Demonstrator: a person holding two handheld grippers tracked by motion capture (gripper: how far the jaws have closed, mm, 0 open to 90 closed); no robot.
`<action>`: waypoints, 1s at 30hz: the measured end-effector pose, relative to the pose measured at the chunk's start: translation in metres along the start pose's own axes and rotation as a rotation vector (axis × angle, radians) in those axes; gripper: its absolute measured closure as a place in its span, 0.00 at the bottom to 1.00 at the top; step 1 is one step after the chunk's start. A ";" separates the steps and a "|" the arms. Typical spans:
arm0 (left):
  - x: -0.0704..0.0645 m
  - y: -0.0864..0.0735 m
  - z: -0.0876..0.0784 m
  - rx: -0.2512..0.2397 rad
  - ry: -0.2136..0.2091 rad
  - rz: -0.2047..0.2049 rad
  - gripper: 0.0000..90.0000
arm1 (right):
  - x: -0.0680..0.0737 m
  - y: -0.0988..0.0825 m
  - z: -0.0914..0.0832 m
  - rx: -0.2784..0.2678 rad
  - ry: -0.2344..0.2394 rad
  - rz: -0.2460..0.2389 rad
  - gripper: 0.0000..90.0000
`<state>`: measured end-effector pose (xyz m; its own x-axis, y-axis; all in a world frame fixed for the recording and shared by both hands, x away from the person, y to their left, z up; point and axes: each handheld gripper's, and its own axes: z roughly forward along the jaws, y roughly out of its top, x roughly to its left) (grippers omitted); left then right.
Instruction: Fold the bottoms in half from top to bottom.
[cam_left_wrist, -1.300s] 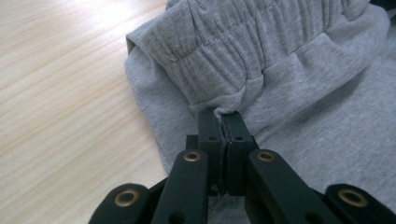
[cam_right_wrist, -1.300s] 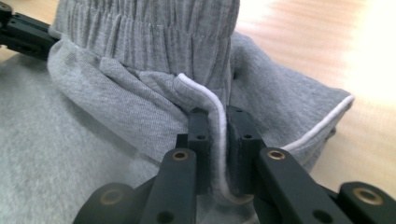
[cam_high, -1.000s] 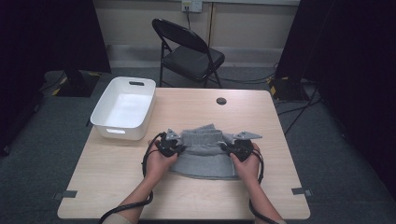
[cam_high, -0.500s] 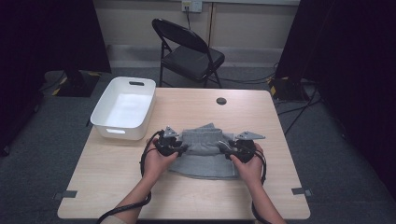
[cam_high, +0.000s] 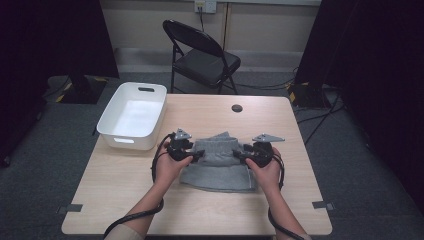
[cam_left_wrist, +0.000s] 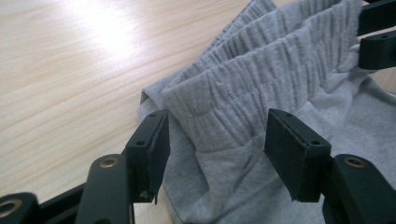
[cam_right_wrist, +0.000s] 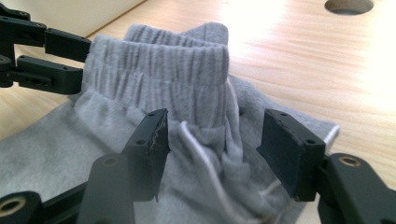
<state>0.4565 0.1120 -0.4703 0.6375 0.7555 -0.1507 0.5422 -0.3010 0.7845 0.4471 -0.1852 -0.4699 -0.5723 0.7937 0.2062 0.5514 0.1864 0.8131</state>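
A folded grey sweat garment (cam_high: 217, 172) lies on the wooden table (cam_high: 125, 195), its ribbed waistband (cam_left_wrist: 261, 79) bunched between the two grippers. My left gripper (cam_high: 200, 154) is at the waistband's left end. Its jaws have just been opening; the cloth lies between the pads (cam_left_wrist: 215, 140) and is not pinched. My right gripper (cam_high: 236, 155) faces it from the right end. Its jaws have also just been opening and stand open around the waistband (cam_right_wrist: 163, 70) and a white drawstring (cam_right_wrist: 205, 163). Each gripper's view shows the other gripper's tips at the far end of the band.
A white plastic bin (cam_high: 115, 135) stands at the table's back left corner. A round cable hole (cam_high: 237, 108) sits near the far edge. Behind the table is a black folding chair (cam_high: 200, 55). Bare wood lies in front of the garment.
Both hands have stayed at the ends of the waistband. The jaws of both grippers have spread apart and let go of the cloth, which rests on the table.
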 end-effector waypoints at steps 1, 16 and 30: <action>0.001 0.000 0.002 -0.003 -0.006 -0.006 0.45 | -0.001 0.001 0.004 0.011 0.012 0.005 0.48; -0.005 0.008 0.000 -0.025 -0.100 0.008 0.80 | 0.003 0.002 0.014 0.065 0.071 -0.011 0.75; -0.021 -0.002 -0.022 -0.027 -0.166 0.115 0.78 | 0.013 -0.014 -0.015 0.024 0.119 -0.086 0.70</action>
<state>0.4299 0.1092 -0.4561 0.7770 0.6103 -0.1543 0.4470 -0.3624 0.8179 0.4236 -0.1862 -0.4706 -0.6852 0.7004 0.2000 0.5104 0.2659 0.8178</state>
